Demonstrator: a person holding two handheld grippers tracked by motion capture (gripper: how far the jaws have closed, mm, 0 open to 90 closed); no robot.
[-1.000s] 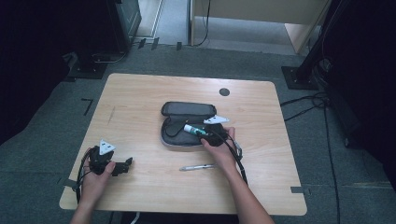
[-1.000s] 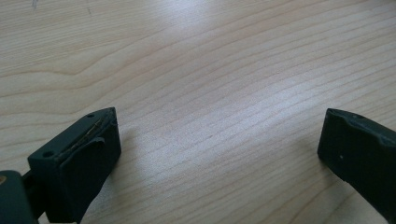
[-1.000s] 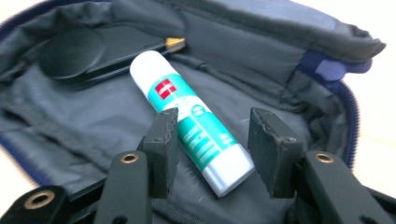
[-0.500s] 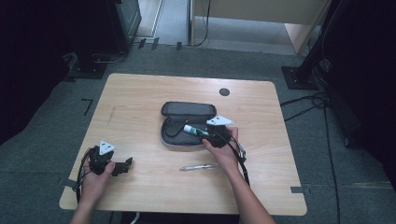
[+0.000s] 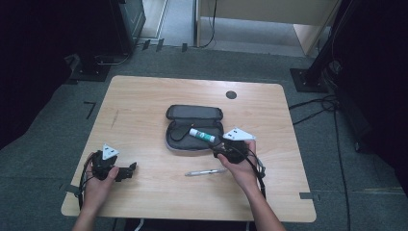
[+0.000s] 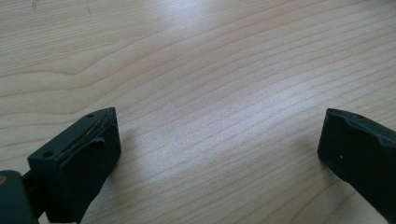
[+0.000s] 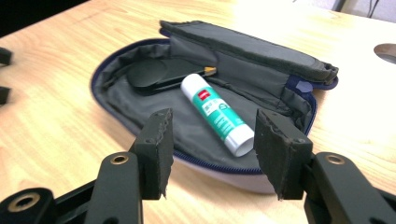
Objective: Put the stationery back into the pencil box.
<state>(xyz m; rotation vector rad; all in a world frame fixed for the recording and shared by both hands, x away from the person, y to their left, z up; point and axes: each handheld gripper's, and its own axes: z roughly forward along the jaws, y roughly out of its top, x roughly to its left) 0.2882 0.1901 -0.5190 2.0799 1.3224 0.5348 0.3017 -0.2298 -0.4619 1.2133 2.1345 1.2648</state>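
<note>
In the high view the right hand-held gripper [image 5: 217, 150] sits at the near edge of an open pencil case [image 5: 194, 127] in the middle of the table [image 5: 144, 101], with a glue stick [image 5: 202, 135] lying inside the case just ahead of its jaws and apart from them. A pen [image 5: 206, 172] lies on the table just behind that hand-held gripper, nearer the person, outside the case. The left hand-held gripper [image 5: 129, 172] rests low on the table well off to the side, far from the case, with nothing near its jaws. In the left gripper view the two jaws stand wide apart over bare wood, released and empty. In the right gripper view the jaws have just been opening and now stand released, with nothing between them; the glue stick [image 7: 216, 113] lies beyond and between them on the grey lining of the case [image 7: 280, 95], its flat end toward the jaws, beside a dark flat item [image 7: 147, 73] deeper in the case that I cannot identify. Judging by this, the glue stick is already packed and let go, while the pen is yet to be picked up and put in, and the case, lid folded back, is yet to be closed.
</note>
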